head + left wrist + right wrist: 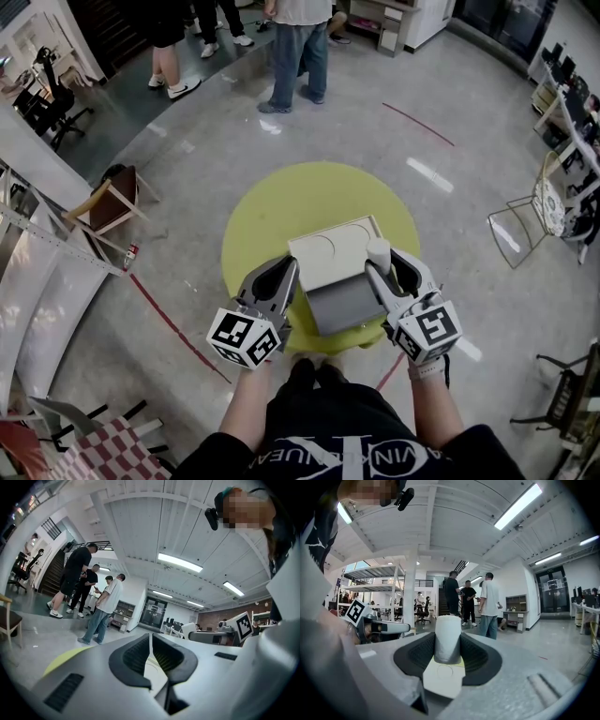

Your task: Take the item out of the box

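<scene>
Right gripper view gives me what I need: the right gripper [447,645] has its pads clenched on the item [447,637], a plain white cylinder standing upright between them. Its long axis runs vertical, square across the line along which the jaws close, so the hold is on the round side wall and not on the ends. Just below it, on my side, lies the cream insert of the box [443,679], with a faint round outline pressed into it. I cannot tell from here whether the foot of the cylinder is free of the insert or rests on it.

From the head view the item [378,253] sits at the box's [323,248] right edge, right at the tip of the right gripper [384,269], so that hand alone owns it. A grey flap [342,305] hangs off the near side of the box, towards me, and the whole thing stands on the yellow round table [262,216].

The left gripper [284,278] lies along the box's left side, close against it. In its own view the left gripper [151,651] has its jaws drawn together with only a hairline between them and nothing caught there that I can see.

My judgement: the way out is straight up along the cylinder's own axis, then off to the right, away from the box; the left side can only steady the box
</scene>
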`<state>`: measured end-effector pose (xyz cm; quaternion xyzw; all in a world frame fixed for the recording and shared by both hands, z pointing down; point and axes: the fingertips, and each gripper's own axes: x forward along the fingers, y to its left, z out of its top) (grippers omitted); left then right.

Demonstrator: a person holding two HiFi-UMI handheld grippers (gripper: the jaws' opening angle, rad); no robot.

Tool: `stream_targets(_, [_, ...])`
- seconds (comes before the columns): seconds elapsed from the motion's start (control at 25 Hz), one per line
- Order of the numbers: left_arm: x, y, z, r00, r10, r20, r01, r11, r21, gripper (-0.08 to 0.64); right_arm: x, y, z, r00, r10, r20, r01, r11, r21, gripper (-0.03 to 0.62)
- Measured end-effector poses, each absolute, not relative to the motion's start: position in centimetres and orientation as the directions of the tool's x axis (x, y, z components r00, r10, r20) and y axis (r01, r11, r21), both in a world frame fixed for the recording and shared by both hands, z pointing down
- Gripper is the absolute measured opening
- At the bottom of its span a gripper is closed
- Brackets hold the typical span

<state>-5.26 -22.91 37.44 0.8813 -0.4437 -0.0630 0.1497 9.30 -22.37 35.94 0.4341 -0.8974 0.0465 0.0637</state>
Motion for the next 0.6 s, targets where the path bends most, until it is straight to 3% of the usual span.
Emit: stream_targets(0.6, [-4.89,-22.98,37.75,0.605,-0.796,0.025,-0.756,-0.565,0.329,0.025,9.52,-22.36,36.17,-0.611,-0.774,0.167,-0.787,0.617,-0.019,0.161])
